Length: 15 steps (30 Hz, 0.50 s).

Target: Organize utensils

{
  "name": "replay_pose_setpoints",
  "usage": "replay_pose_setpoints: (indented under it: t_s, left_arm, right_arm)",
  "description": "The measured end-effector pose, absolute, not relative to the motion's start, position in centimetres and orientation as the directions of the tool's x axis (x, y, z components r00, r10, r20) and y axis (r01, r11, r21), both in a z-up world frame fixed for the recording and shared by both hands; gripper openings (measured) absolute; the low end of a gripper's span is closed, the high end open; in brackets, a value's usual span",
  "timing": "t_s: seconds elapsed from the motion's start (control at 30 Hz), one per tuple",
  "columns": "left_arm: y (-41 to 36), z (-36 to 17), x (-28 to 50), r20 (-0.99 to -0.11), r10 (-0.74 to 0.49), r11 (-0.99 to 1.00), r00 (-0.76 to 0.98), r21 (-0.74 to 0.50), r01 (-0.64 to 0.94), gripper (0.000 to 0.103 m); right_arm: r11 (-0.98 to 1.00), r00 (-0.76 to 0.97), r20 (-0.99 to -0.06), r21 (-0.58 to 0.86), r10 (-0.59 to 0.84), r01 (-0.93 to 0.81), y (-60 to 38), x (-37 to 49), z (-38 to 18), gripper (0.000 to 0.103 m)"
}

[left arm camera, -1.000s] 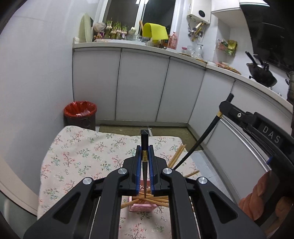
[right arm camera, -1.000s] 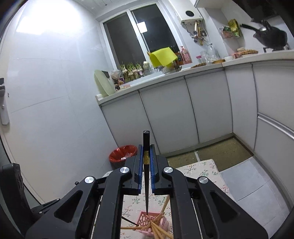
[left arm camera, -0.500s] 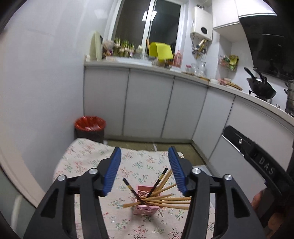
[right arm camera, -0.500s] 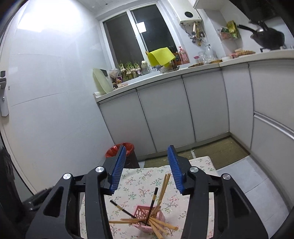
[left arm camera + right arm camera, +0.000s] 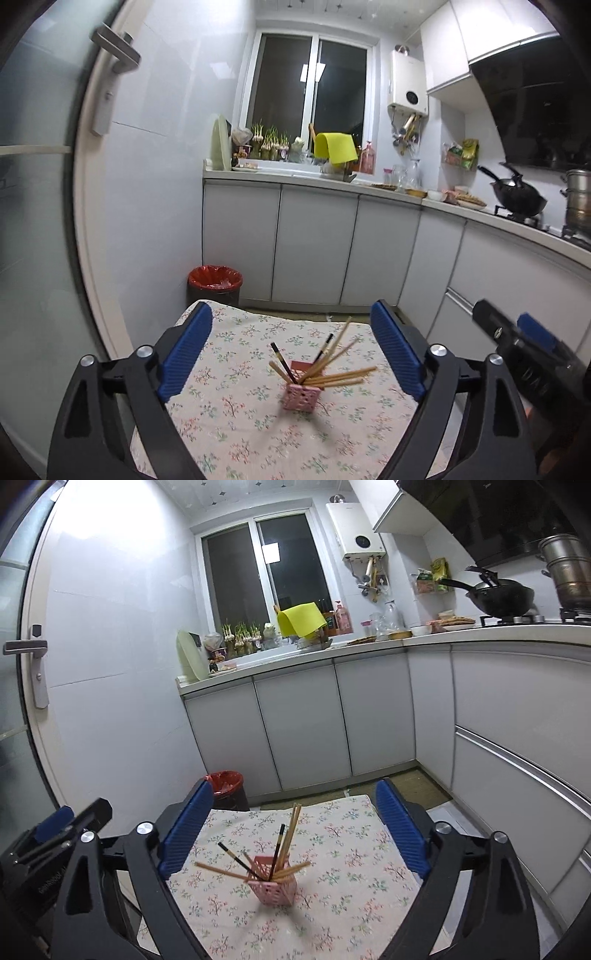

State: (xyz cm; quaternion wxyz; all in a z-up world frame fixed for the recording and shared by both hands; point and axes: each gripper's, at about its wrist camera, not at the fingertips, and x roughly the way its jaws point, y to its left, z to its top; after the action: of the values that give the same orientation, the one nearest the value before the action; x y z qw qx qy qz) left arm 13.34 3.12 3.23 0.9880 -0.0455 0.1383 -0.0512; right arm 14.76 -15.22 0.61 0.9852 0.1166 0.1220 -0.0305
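Both tongs wide apart, nothing between the blue pads: left tongs (image 5: 291, 354) and right tongs (image 5: 295, 830) have just been opening, empty now, hanging above the near edge of the desk (image 5: 229, 435) under its floral cloth. Ahead and below, near the desk's middle, sits the pink basket holder (image 5: 275, 886), upright, with the chopsticks (image 5: 288, 834) fanned out of it: two dark ones and several wooden ones, some leaning steeply toward the far side, others splayed nearly flat to left and right. Seen from the left tongs, holder (image 5: 301, 397) slightly right of centre, long flat sticks (image 5: 343, 376) pointing right; from the right tongs, holder slightly left of centre, one flat stick reaching left. So between the two, neither clearly nearer. No loose utensil visible on the cloth; probably sorting done or close to it. Both tongs aimed forward, tipped a little downward, level across. Right tongs also glimpsed at the right edge of the left view.
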Motion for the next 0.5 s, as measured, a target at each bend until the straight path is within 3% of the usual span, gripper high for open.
replay_pose_setpoints:
  t_s: [0.1,0.33,0.5]
  left_arm:
    - [3.2,3.5,10.2,-0.234,-0.081,0.993,0.969,-0.101,0.058,0.094]
    - [3.7,3.8,5.2,-0.226,-0.019,0.996,0.974,-0.086,-0.001,0.096]
    - [2.8,4.3,2.9,-0.228,0.043,0.998,0.973,-0.035,-0.052,0.096]
  right_arm:
    - [0.968,0.964,-0.257,0.217,-0.068,0.127,-15.3,11.9,0.6,0.096]
    - [0.942,0.937,-0.325,0.258,-0.126,0.216,-16.8,7.3,-0.4,0.096]
    - [0.948,0.912,-0.377,0.198,-0.161,0.249,-16.1,4.9,-0.8,0.096]
